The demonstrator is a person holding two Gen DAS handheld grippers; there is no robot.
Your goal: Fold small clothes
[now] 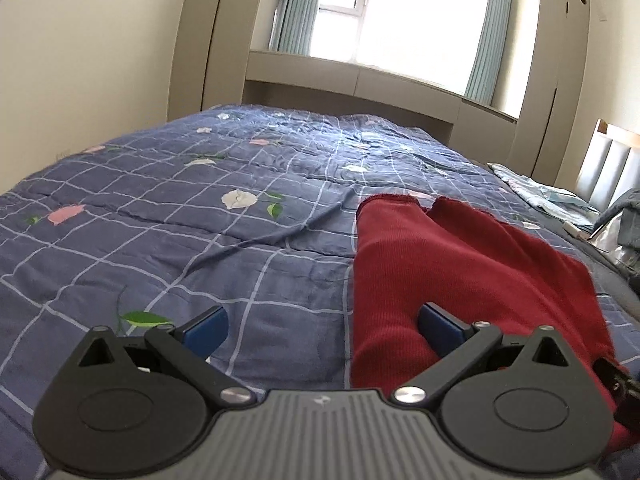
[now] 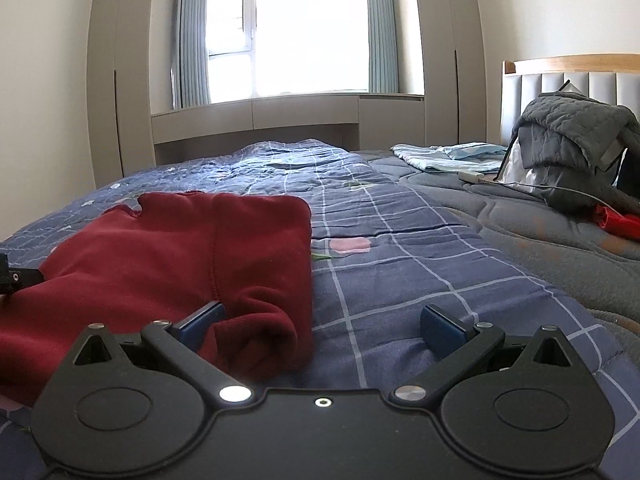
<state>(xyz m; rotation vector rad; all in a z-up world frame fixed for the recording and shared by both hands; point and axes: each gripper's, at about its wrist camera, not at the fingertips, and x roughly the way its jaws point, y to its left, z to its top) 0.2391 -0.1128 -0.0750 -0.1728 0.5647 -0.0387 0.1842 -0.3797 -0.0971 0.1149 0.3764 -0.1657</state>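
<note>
A dark red garment [image 1: 460, 264] lies flat on the blue checked bedspread [image 1: 180, 240]; it also shows in the right wrist view [image 2: 180, 256]. My left gripper [image 1: 322, 326] is open, straddling the garment's near left edge, with its right finger [image 1: 440, 326] over the red cloth and its left finger over the bedspread. My right gripper [image 2: 320, 324] is open at the garment's near right corner, its left finger [image 2: 202, 322] against the bunched red cloth and its right finger above the bedspread [image 2: 400, 264]. Neither holds anything.
A grey quilt [image 2: 520, 232] covers the bed's right side. On it lie a light blue cloth [image 2: 448, 156], a white charger with cable [image 2: 472, 176], a red item [image 2: 616, 220] and a grey padded pile [image 2: 576, 136] at the headboard. Cabinets and a window stand beyond the bed.
</note>
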